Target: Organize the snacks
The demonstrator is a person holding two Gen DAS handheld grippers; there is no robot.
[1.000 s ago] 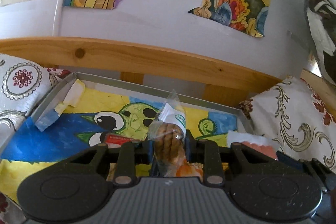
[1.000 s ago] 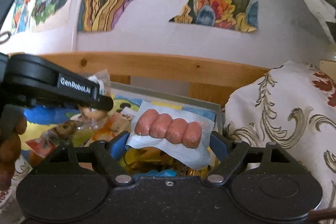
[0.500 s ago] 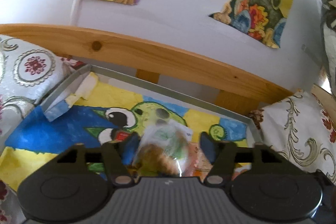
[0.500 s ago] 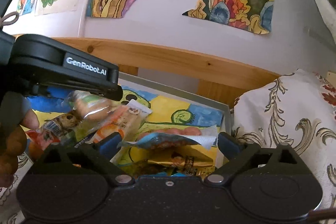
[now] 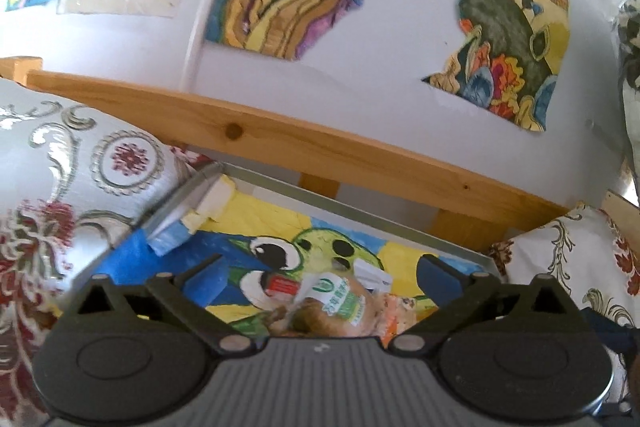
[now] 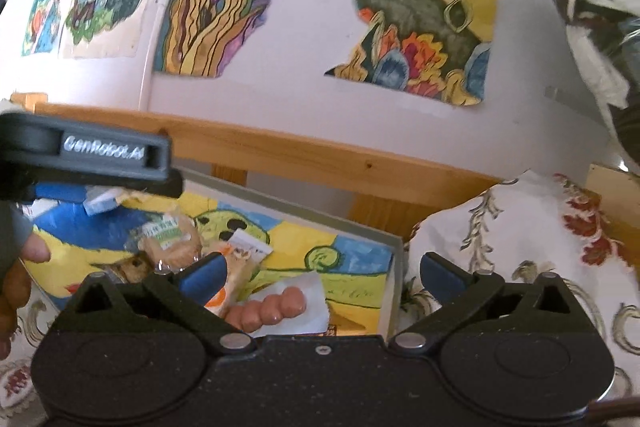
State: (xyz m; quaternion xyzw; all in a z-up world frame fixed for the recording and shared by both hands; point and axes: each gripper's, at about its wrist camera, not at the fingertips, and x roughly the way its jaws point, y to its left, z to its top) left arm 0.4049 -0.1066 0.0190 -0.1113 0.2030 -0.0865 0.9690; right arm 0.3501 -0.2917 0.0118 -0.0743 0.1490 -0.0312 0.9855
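Both tools, left tool (image 5: 316, 277) and right tool (image 6: 322, 273), hang spread and empty over the grey-rimmed cartoon-painted tray (image 6: 394, 267), clear-wrapped bun with green label (image 5: 336, 307) at six o'clock, pink sausage pack (image 6: 272, 309) beside it, sorting seemingly unfinished.

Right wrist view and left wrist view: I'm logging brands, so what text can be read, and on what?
"GenRobot.AI": on the left gripper's dark housing, blurred but legible.
Green print on the bread packet's label: too blurred to read.
Red label behind it: unreadable.
Orange packet: print too small.
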